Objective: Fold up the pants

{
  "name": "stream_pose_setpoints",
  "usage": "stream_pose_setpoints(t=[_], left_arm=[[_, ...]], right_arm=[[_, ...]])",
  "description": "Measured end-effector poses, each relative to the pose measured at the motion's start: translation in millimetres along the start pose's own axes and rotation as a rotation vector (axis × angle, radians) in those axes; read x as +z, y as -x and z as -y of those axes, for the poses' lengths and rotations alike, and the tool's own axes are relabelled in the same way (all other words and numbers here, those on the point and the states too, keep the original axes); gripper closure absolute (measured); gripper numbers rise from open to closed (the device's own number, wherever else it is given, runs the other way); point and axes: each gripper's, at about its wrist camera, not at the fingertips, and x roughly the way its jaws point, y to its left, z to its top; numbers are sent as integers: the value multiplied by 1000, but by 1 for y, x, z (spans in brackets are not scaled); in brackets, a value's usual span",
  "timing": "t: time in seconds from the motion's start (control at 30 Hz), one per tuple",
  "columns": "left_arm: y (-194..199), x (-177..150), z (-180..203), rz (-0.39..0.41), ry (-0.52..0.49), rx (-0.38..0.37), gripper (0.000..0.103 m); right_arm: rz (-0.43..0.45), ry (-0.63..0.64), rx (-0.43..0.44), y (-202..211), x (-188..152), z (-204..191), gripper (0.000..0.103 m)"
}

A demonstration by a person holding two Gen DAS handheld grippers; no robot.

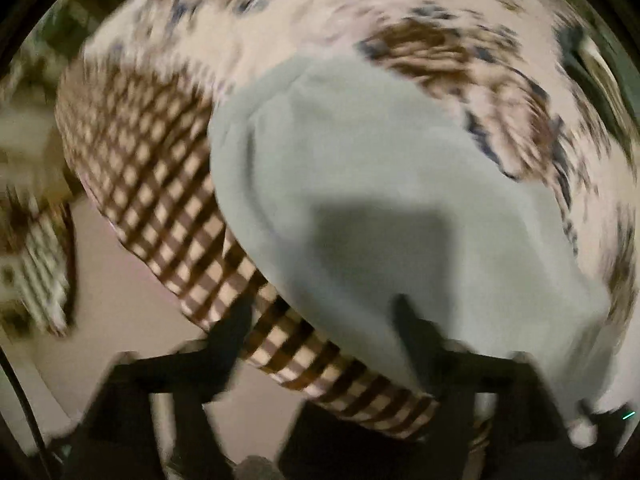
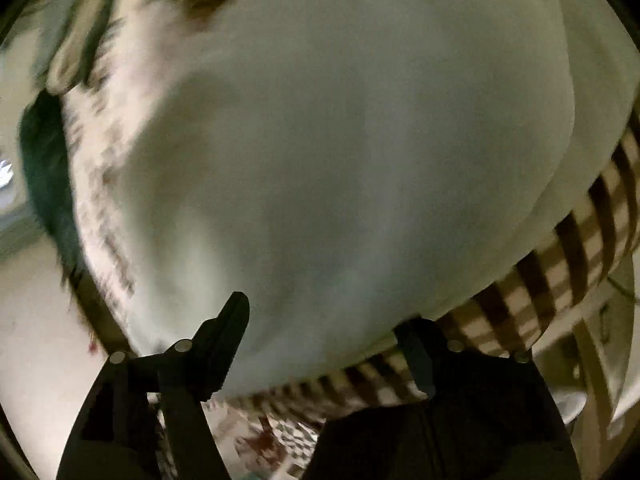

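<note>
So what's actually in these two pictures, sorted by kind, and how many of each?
Pale blue-grey pants: 1
Floral bedspread: 1
Brown-and-cream checked cloth: 1
Black two-finger grippers: 2, the left gripper and the right gripper, both open with nothing clamped
Total: 5
The pictures are blurred, so the shapes at the edges go uncounted.

pants (image 1: 384,200): 1 | patterned bedcover (image 1: 304,12): 1 | checked cloth (image 1: 160,184): 1

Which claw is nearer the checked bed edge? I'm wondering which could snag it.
Left. The left claw straddles the checked bed edge; the right claw hangs mostly over the pale pants.
</note>
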Motion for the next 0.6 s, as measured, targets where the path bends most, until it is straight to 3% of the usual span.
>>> stream_pose_setpoints(t=[0.1,0.17,0.3,0.4,0.5,0.57,0.6], left_arm=[[27,-21,42,97,-99,33,21],[37,-30,69,157,-145,18,20],[33,-42,132,198,-216,-19,17],[23,-48,177,189,-254,-59,17],[8,-57,219,173,-302,-60,17],[-2,-65,240,144,-335,-48,17],[-7,-69,247,128,-353,-44,17]], right_arm=[[116,-3,6,50,-4,7,28],[211,-28,19,87,-2,21,28],[459,-145,-57,160,29,80,28],[516,-289,-45,176,71,136,28],[471,-367,-7,166,115,176,28],[425,-370,18,152,132,189,38],[429,-353,27,149,135,193,66]])
